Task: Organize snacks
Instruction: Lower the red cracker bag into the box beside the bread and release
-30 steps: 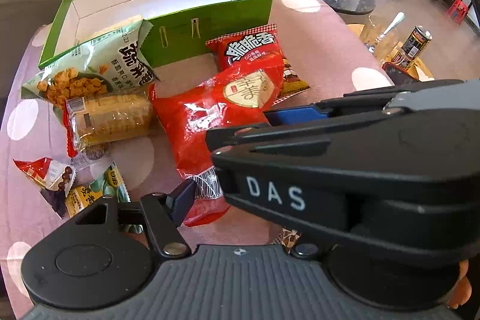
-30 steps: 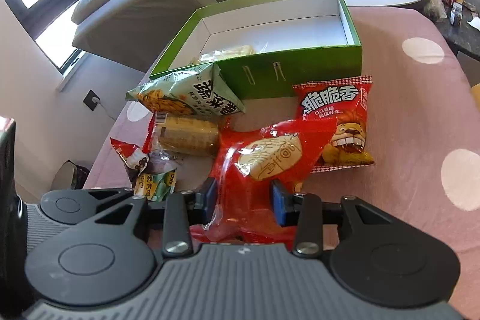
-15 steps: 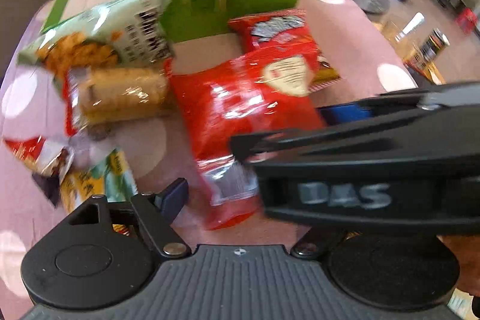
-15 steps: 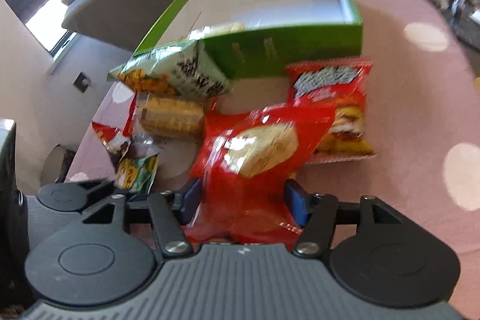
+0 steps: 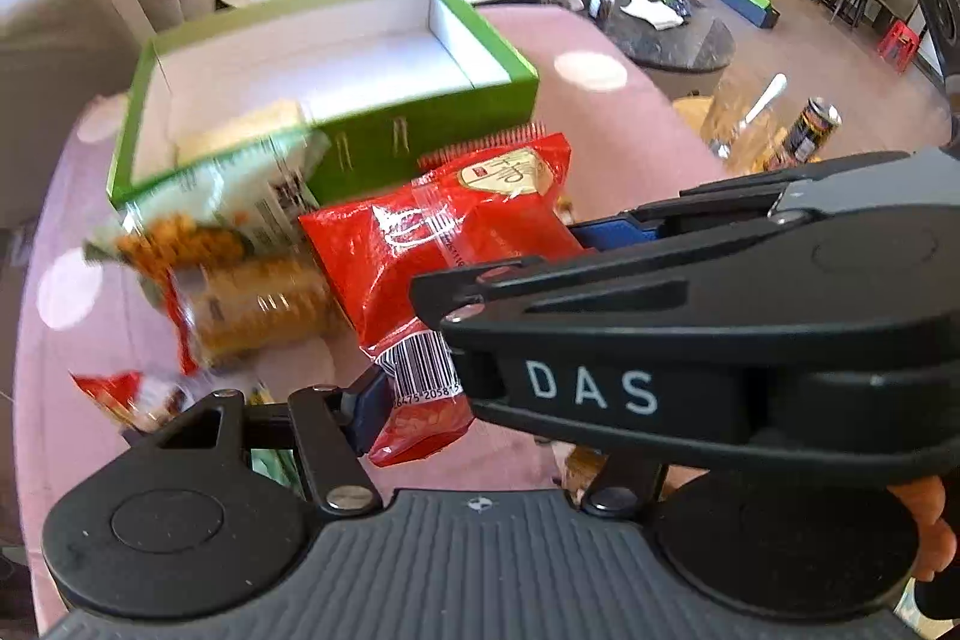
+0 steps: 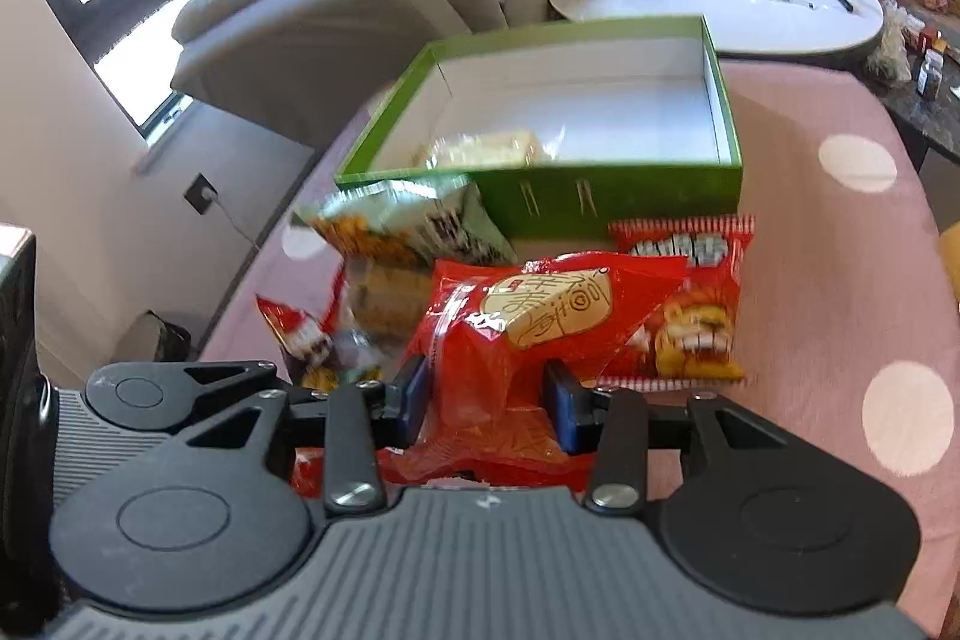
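Clearly the red snack bag (image 6: 528, 334) runs lengthwise away from both grippers toward the green box (image 6: 606, 199), which sits beyond it near the tabletop's far edge. The right gripper (image 6: 486, 403) has its jaws clamped on the bag's near end. The left gripper's (image 5: 420, 394) jaws are closing, one pad touching the bag's barcode end.

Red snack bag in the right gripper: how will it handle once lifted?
The red snack bag is probably light and floppy: its glossy film creases between the right gripper's pads. Likely slippery; the unsupported far end may sag. Contents could crush.
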Action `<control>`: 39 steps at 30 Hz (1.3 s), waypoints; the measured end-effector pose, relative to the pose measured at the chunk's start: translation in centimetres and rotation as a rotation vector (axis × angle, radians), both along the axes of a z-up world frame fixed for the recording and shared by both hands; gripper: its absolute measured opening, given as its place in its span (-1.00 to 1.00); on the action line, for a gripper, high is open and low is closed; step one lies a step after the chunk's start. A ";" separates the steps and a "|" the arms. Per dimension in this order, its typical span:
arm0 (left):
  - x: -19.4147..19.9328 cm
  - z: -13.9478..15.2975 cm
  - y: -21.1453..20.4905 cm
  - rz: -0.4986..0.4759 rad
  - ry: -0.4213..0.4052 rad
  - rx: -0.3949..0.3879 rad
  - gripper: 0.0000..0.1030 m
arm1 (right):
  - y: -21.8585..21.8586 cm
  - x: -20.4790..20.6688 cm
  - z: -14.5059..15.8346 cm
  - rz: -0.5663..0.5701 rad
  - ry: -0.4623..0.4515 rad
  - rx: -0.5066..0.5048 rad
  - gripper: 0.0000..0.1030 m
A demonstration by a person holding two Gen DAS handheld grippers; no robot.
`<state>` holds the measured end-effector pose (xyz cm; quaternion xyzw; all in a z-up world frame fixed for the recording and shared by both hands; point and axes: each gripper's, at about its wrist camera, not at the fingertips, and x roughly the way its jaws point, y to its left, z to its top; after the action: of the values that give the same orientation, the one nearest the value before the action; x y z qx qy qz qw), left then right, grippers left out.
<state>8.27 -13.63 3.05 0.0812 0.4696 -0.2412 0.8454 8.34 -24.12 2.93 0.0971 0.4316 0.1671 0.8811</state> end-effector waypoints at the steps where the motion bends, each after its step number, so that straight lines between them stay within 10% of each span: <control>1: 0.4 0.5 -0.1 0.001 -0.009 0.002 0.14 | 0.0 0.2 0.4 0.000 -0.008 0.002 -0.03; 18: 8.9 5.0 -1.8 0.042 -0.087 0.038 0.14 | -2.7 9.4 3.2 -0.017 -0.064 0.134 -0.03; 39: 18.8 -1.9 -3.4 0.023 0.036 0.052 0.20 | -4.2 17.5 -3.7 -0.048 0.036 0.115 0.04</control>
<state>27.07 -17.08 1.13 0.0932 0.4918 -0.2206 0.8371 25.81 -28.31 -0.78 0.1611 0.4346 0.1688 0.8699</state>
